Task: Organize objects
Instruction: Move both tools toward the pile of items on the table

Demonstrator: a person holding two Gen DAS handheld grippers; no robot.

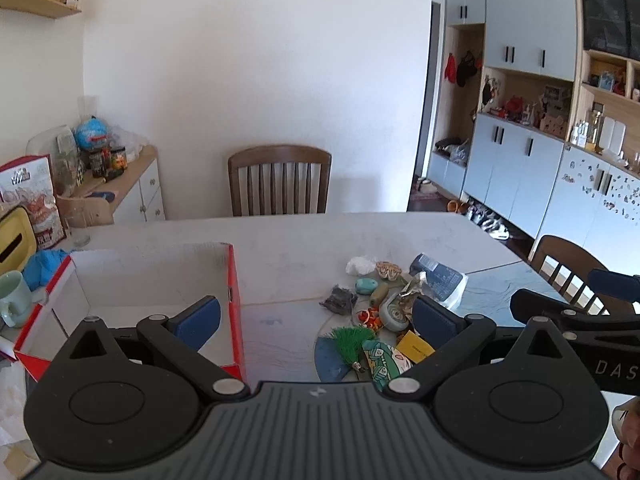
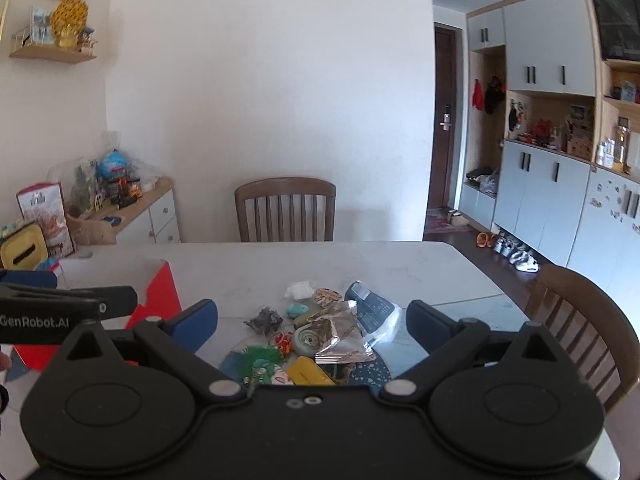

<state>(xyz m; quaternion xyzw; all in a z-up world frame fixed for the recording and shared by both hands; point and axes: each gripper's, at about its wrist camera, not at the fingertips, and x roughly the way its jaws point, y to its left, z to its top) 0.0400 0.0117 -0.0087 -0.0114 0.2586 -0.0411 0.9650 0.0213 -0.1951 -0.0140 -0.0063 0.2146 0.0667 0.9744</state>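
White walls, grey cupboards and two wooden chairs surround the pale table (image 1: 304,240), where a red-sided box (image 1: 234,280) stands open at the left and a pile of small things lies just right of it. Both the left hand-held gripper (image 1: 316,316) and the right hand-held gripper (image 2: 312,320) are seen spread wide, nothing held. The crinkled foil packet (image 2: 340,340) is judged light, thin and slippery, best pinched at an edge; the green tassel (image 1: 352,340) is soft.

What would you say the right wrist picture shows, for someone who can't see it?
An open right gripper hovers over a pile of small objects on a white table. A red box sits to the left, a wooden chair behind.
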